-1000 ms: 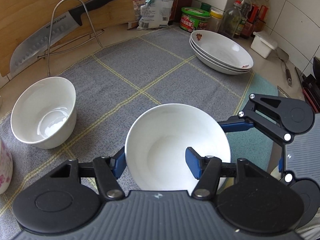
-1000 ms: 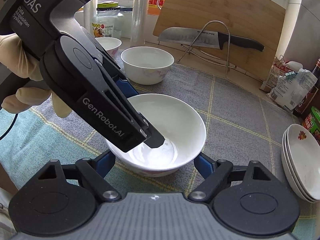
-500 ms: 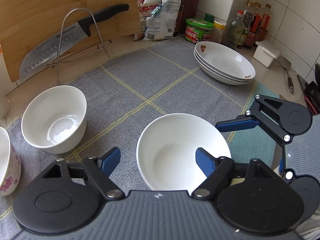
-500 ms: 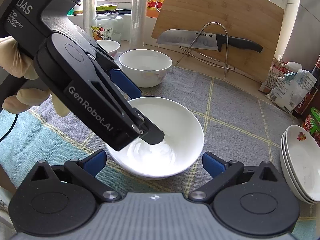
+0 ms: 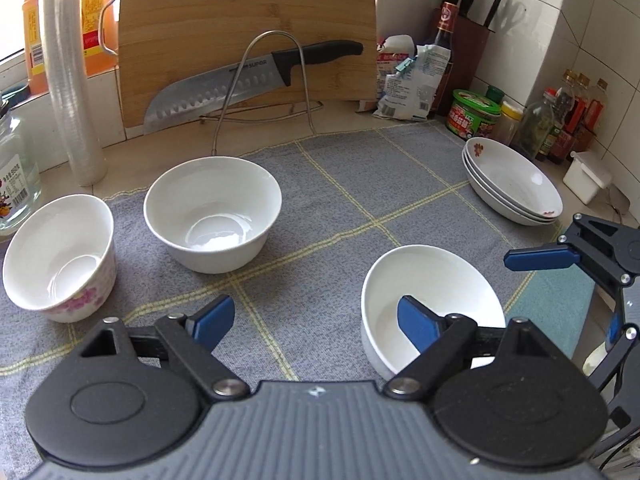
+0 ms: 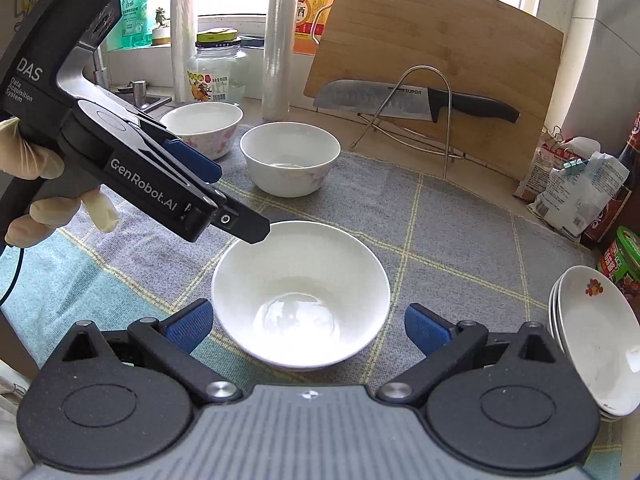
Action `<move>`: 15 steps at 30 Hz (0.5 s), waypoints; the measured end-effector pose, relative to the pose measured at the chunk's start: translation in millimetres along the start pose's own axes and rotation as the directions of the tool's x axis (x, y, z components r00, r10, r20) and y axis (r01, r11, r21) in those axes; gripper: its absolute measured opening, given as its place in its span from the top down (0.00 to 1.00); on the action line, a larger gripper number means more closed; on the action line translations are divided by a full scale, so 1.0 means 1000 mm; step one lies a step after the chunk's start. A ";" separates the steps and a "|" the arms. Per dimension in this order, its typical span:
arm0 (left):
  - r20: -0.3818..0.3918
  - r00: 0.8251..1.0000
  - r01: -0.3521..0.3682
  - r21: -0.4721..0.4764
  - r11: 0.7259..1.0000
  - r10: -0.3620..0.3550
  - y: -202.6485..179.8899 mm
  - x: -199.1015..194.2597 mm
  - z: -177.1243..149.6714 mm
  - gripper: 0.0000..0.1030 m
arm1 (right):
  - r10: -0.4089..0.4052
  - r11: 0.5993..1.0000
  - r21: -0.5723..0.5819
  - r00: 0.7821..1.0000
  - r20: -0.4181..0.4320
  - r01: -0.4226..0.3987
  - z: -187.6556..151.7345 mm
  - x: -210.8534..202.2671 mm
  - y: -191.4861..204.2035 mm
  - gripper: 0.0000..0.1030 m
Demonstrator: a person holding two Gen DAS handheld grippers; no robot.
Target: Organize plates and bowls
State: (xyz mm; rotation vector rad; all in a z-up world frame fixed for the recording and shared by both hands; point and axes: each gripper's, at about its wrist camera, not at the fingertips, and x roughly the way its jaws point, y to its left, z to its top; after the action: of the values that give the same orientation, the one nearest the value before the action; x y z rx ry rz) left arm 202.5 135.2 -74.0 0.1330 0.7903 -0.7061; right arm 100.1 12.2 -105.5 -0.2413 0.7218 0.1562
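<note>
Nearest, white bowl resting free on the grey checked cloth, flanked by the right gripper with fingers spread full wide, touching nothing. Left gripper opening, empty, one blue finger hanging over the bowl's rim: risk of clipping and tipping it on withdrawal. Farther back, plain bowl and flowered bowl standing apart, unstacked; careless nesting could chip rims. Far right, stacked plates near bottles on the worktop.
</note>
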 end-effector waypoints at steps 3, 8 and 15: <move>0.031 0.997 -0.074 -0.007 0.997 0.074 0.005 -0.001 -0.001 0.14 | 0.005 1.000 -0.012 1.000 0.003 -0.005 0.006 0.000 -0.003 0.00; 0.061 0.984 -0.166 -0.009 0.986 0.167 0.009 0.003 -0.002 0.14 | 0.019 0.999 -0.026 1.000 0.008 -0.019 0.019 0.003 -0.012 0.00; 0.084 0.975 -0.203 -0.039 0.978 0.206 0.016 0.011 0.003 0.14 | 0.057 0.997 -0.057 0.998 0.004 -0.057 0.042 0.016 -0.024 0.00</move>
State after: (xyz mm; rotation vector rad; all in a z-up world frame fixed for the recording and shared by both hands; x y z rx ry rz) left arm 220.1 140.5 -82.1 0.1526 0.6918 -0.5014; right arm 144.2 1.5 -81.9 -0.2745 0.7196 0.2321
